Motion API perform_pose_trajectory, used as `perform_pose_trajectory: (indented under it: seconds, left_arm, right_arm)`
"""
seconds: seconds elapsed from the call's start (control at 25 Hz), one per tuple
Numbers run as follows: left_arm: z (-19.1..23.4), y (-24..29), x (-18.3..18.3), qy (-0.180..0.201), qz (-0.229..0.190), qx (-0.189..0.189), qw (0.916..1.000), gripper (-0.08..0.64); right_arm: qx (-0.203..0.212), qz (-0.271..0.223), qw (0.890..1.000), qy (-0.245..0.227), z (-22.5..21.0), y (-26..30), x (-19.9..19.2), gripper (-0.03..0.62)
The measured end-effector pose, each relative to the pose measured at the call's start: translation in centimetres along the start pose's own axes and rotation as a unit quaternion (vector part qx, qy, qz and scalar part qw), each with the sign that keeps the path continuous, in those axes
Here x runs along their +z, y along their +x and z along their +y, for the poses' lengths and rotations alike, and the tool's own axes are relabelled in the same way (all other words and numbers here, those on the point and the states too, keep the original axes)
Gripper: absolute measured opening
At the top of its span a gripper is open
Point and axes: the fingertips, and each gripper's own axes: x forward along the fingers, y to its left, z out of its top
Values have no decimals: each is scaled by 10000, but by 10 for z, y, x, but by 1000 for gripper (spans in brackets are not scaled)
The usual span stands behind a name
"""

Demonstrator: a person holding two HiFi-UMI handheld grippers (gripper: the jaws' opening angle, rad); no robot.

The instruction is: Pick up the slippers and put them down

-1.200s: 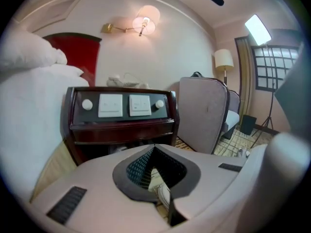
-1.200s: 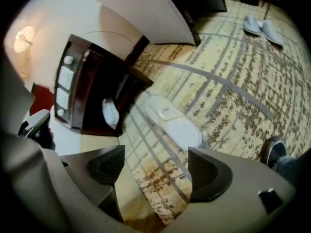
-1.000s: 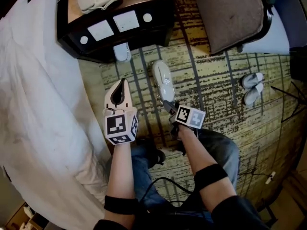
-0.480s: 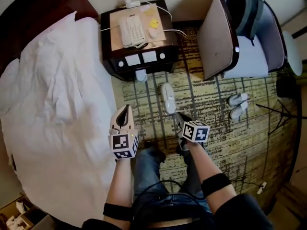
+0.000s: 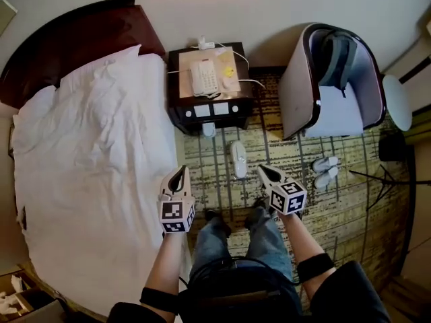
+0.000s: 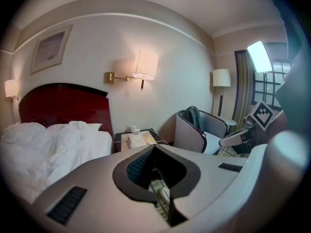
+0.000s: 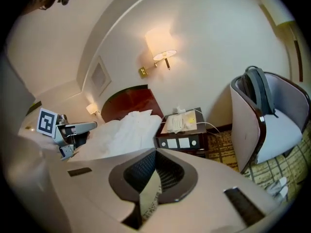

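A white slipper (image 5: 238, 159) lies lengthwise on the patterned carpet in front of the nightstand; in the left gripper view a bit of the slipper (image 6: 164, 194) shows through the gap under the jaws. Another white slipper-like thing (image 5: 209, 129) rests against the nightstand's base. My left gripper (image 5: 180, 171) is held high beside the bed, shut and empty. Raised to the right of the slipper and well above it, my right gripper (image 5: 262, 169) is also shut with nothing in it. Each gripper shows in the other's view: the right gripper (image 6: 234, 138) and the left gripper (image 7: 74, 128).
A white unmade bed (image 5: 87, 167) fills the left. The dark nightstand (image 5: 210, 93) carries a phone (image 5: 203, 77). An armchair (image 5: 337, 86) with a backpack stands at the right, a pair of white slippers (image 5: 325, 171) before it. A thin stand (image 5: 384, 175) is at far right.
Both grippers have risen far above the carpet and the head view has pulled back to take in the whole room. The right gripper has left the slipper, which stays on the floor.
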Motion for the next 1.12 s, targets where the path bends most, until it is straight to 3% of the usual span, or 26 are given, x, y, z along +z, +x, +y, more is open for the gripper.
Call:
perform_pose_trajectory:
  seconds: [0.2,0.4,0.84,1.12]
  left_arm:
    - [-4,-33,17,37,-47,40,10000,0]
    - [-10,-54,20,-28,-24,103,9999,0]
    - [-18,-74,11,-171,-21,178,9997,0]
    - [-27,-75,10,161,17,-16,9999,0]
  right_arm:
    - [52,-205,9970,-741,19,-43,42,6]
    - [-73,-253,9896,-1417,28,-75,53,8]
    - [-224,-576,9892,-1332,18,-111,54,8]
    - [-242,-552,9888,-1366,17,-110,53,8]
